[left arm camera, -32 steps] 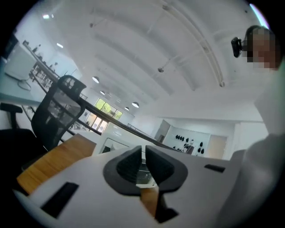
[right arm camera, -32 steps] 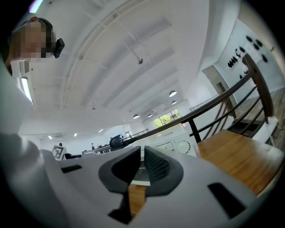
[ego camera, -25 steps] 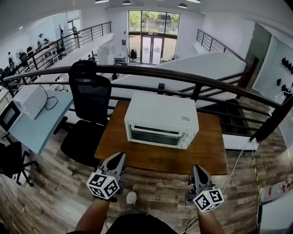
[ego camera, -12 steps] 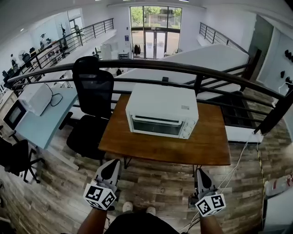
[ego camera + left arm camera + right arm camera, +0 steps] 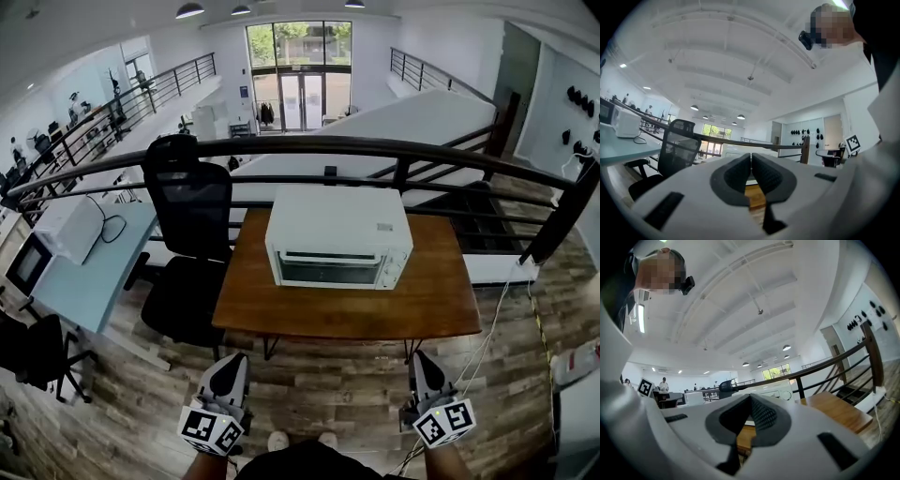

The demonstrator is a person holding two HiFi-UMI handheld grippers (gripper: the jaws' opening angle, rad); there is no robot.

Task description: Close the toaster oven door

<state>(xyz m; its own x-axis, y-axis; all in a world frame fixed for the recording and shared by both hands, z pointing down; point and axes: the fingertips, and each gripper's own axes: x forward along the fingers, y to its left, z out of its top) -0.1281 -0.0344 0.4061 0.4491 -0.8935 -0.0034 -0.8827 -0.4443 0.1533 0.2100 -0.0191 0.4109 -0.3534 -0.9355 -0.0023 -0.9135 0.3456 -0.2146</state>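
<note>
I hold my left hand-held gripper and right hand-held gripper pinched together, empty and low. The toaster oven sits well ahead between them on the counter, and its door already looks flush.

Landmark = table. Toaster oven sits on it, centre-rear, front toward me. Railing runs just behind table, L to R past both ends. Office chair stands at table's left side, close by. Further left of table, beyond chair: desk w/ box appliance on top. In front of table I've got left gripper off front-left corner and right gripper off front-right corner, both apart from it.
</note>
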